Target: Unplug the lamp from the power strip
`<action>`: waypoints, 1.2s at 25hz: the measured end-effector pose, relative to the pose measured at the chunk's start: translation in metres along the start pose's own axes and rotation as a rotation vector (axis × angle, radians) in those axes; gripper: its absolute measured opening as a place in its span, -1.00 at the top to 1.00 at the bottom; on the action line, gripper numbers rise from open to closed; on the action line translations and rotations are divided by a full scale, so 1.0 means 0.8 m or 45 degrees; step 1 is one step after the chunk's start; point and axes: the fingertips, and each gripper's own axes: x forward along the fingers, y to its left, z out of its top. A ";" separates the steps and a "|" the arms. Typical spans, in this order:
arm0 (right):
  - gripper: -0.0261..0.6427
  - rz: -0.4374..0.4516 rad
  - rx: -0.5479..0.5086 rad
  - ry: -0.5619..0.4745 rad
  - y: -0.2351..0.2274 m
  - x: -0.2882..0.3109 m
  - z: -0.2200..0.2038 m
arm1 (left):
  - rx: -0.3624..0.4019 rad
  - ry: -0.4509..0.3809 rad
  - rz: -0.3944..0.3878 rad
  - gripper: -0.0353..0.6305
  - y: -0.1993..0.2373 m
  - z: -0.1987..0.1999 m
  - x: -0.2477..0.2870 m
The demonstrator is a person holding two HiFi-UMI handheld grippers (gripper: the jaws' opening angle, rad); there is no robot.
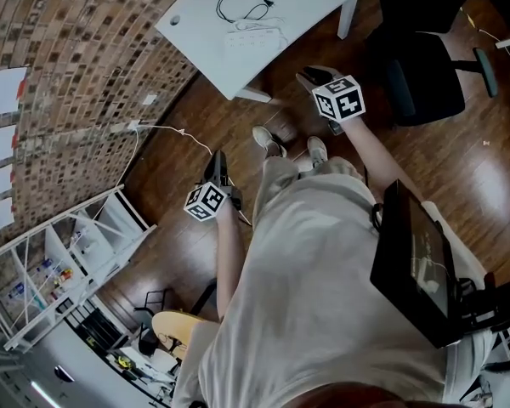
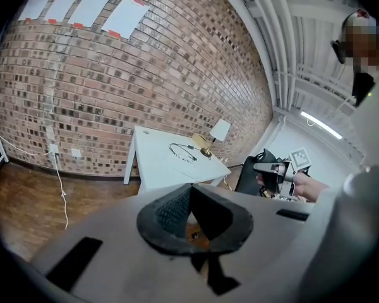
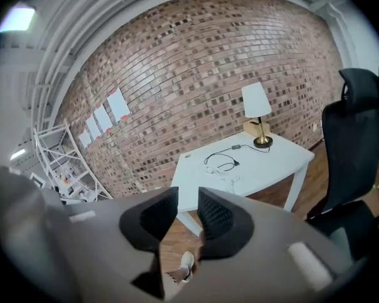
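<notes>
The lamp point(image 3: 256, 109), with a white shade and a brass foot, stands at the far right corner of the white table point(image 3: 271, 169); it also shows in the left gripper view point(image 2: 217, 133). Its black cable point(image 1: 242, 7) loops across the tabletop near a pale power strip point(image 1: 257, 37). Both grippers hang above the wooden floor, well short of the table. My left gripper point(image 1: 216, 161) has its pads meeting at the tips point(image 2: 191, 191), nothing in them. My right gripper point(image 1: 313, 78) stands with a gap between its pads point(image 3: 187, 204), empty.
A black office chair point(image 1: 425, 75) stands right of the table. A white wire shelf point(image 1: 59, 262) lines the brick wall at the left. A white cord point(image 1: 174, 131) runs from a wall socket onto the floor. The person's shoes point(image 1: 268, 140) are just before the table.
</notes>
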 end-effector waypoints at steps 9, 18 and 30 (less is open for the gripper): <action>0.72 0.060 -0.010 -0.004 0.024 -0.004 0.013 | 0.013 -0.038 -0.059 0.88 -0.038 0.030 0.020; 0.78 -0.128 0.083 0.143 -0.022 -0.012 -0.049 | 0.007 0.046 -0.080 0.88 -0.021 0.022 0.028; 0.84 -0.016 -0.059 0.192 0.079 0.069 -0.029 | 0.001 0.027 -0.108 0.88 0.052 0.041 0.010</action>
